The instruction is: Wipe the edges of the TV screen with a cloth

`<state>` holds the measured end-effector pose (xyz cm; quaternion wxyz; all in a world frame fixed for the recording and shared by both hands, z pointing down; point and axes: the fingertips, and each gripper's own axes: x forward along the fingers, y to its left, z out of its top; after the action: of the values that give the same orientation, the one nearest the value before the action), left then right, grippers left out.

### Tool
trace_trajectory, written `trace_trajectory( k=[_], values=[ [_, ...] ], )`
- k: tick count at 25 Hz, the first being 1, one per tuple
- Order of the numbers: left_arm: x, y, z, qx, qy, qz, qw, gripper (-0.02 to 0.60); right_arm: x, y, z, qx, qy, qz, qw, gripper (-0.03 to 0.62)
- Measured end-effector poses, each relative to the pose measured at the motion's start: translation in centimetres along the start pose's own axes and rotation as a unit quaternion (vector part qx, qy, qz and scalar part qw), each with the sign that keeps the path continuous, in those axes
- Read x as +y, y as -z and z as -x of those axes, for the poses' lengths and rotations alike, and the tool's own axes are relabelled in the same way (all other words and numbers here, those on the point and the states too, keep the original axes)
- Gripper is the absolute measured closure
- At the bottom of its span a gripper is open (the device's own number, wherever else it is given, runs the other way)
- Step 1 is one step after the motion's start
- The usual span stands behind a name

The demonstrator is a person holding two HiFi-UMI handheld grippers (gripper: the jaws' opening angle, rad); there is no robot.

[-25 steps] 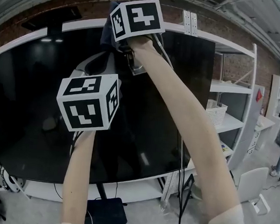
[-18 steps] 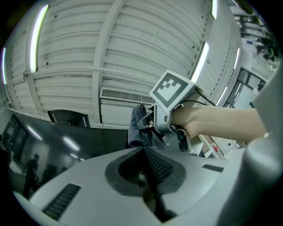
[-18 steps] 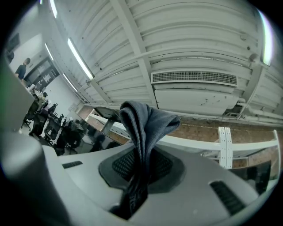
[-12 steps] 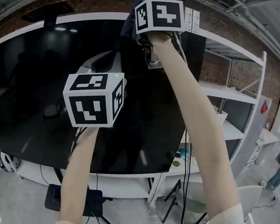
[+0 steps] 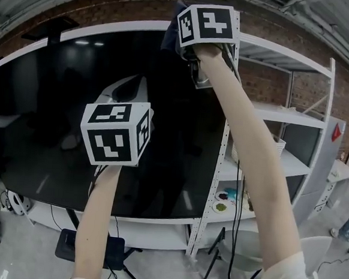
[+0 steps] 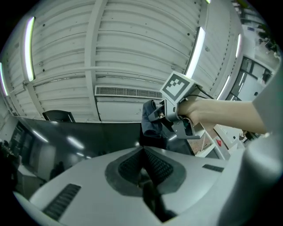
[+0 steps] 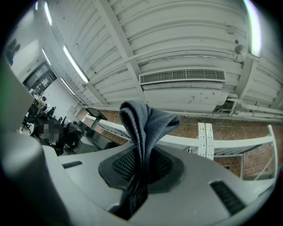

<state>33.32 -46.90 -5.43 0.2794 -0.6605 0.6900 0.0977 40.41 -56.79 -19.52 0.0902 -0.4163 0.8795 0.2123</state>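
the right tongs [image 7: 142, 164] are clamped on a grey cloth [image 7: 144, 118], which sticks out past their tips in a folded bunch. in the head view the cloth sits just ahead of these tongs, against the top edge [image 5: 140, 38] of the tv screen [image 5: 44, 113], under the white beam of the rack [image 5: 285, 114] behind it.

over the last second the right tongs have slid along that top edge toward the screen's upper right corner. a long stretch of black glass lay to their right before, and now only a short strip separates them from the screen's right side. that suggests the pass along the top is close to finished, and the next step is probably to turn the corner and run the cloth down the right side.

the left tongs [image 6: 143, 165] are shut with nothing between them. they hover well below and to the left of the right tongs, in front of the middle of the screen, and have kept much the same place throughout. they take no part in the wiping.

whether the cloth presses firmly on the edge or only brushes it cannot be told. the sides and bottom edge look to be still ahead.
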Motion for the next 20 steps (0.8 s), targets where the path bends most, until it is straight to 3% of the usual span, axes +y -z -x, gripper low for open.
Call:
trace_trajectory(
  k=[12,20],
  values=[
    [-6.2,0.2,-2.4,-0.002,0.030,0.009,0.9995,0.566,-10.1,1.7,4.0,0.018,0.060,0.009,0.998,0.548],
    [-8.4,0.4,-3.0,0.003,0.036,0.003,0.9993,0.566,-13.5,2.5,5.5,0.022,0.073,0.014,0.997,0.548]
  ],
)
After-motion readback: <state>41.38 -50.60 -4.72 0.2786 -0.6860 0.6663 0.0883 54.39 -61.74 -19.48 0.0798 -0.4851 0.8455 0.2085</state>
